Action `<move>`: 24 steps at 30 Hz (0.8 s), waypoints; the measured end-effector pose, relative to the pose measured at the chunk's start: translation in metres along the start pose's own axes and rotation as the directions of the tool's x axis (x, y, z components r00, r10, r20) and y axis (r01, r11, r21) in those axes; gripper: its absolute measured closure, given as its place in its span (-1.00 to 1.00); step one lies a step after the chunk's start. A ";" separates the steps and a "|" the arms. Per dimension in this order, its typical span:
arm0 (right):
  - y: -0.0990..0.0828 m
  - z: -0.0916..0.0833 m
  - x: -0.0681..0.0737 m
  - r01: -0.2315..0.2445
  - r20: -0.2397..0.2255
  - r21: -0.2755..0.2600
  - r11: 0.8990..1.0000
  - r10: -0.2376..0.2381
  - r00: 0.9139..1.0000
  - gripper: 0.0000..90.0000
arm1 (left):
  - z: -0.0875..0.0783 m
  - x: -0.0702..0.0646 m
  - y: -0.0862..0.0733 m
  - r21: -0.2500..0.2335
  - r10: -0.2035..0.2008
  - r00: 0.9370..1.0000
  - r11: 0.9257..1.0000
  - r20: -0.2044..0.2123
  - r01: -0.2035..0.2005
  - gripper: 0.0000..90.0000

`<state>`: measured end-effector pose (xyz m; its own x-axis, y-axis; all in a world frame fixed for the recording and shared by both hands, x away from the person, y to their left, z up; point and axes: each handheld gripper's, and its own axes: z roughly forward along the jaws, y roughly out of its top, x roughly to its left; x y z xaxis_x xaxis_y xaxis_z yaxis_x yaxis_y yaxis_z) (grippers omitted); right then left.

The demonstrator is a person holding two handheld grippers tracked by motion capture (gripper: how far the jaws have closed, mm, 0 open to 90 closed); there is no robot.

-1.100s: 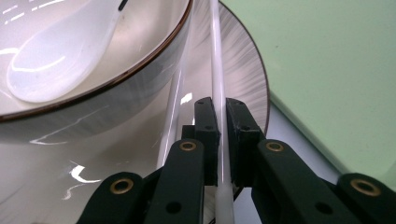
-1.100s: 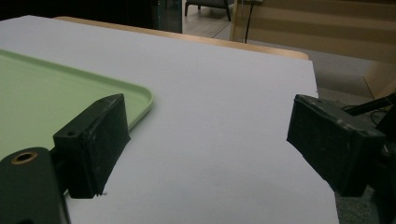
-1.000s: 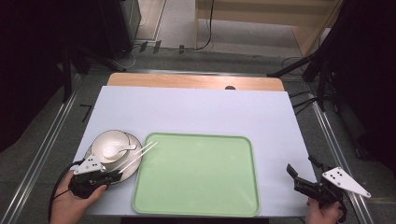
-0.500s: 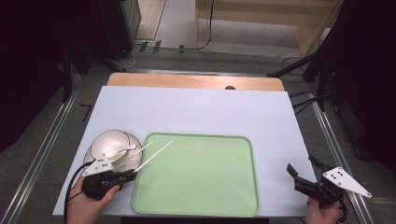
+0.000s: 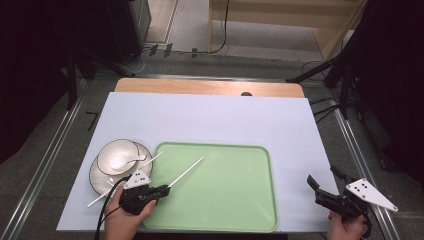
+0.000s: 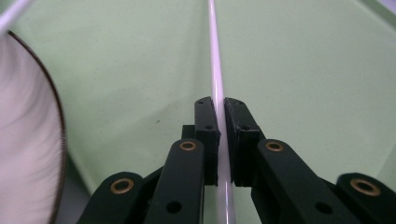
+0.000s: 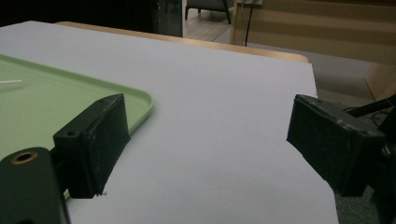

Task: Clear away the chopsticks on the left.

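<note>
Plate (image 6: 28, 140) (white) cut off leftward

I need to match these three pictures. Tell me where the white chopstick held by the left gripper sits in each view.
High view: chopstick slants over the tray's left part, gripped at its lower end.
Left gripper view: chopstick runs up the middle.
Right gripper view: only a white tip, far left.
Shared landmark: the green tray.

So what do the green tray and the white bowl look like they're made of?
The tray looks like matte plastic: uniform pale green, soft rounded rim, hardly any shine. The bowl looks like glazed ceramic: glossy white, sitting on a dark-rimmed saucer, though glossy melamine can't be ruled out.
</note>
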<state>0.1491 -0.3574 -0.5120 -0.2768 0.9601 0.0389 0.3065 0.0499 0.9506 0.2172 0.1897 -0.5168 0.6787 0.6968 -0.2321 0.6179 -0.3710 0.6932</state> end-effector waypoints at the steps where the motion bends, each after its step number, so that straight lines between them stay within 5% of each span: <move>1: 0.000 0.000 0.000 -0.001 0.000 0.001 1.000 0.001 1.000 -0.70 | 0.003 -0.001 -0.001 0.011 0.004 1.000 1.000 -0.003 -0.004 0.89; 7: 0.000 -0.001 -0.001 0.000 0.001 -0.002 1.000 0.000 1.000 -0.70 | 0.007 -0.003 -0.004 0.018 -0.008 1.000 1.000 -0.016 0.008 0.87; 10: 0.000 -0.001 -0.002 -0.003 0.004 -0.001 1.000 0.003 1.000 -0.70 | 0.007 -0.001 -0.005 0.009 -0.023 0.999 1.000 0.029 0.023 0.67; 16: 0.000 -0.002 -0.002 0.003 0.006 -0.002 1.000 -0.003 1.000 -0.70 | 0.005 -0.001 -0.004 0.001 -0.018 1.000 1.000 0.011 0.018 0.51; 20: 0.000 -0.003 -0.003 -0.001 0.010 -0.003 1.000 0.001 1.000 -0.71 | 0.007 -0.007 0.008 -0.036 0.002 1.000 0.999 -0.002 -0.002 0.68; 24: 0.000 -0.003 -0.004 -0.001 0.010 -0.003 1.000 0.001 1.000 -0.70 | 0.020 -0.019 0.021 -0.012 0.033 0.999 0.999 -0.003 -0.033 0.97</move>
<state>0.1477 -0.3624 -0.5113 -0.2671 0.9630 0.0370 0.3044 0.0478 0.9514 0.2252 0.1568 -0.5116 0.6979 0.6857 -0.2068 0.5899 -0.3866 0.7089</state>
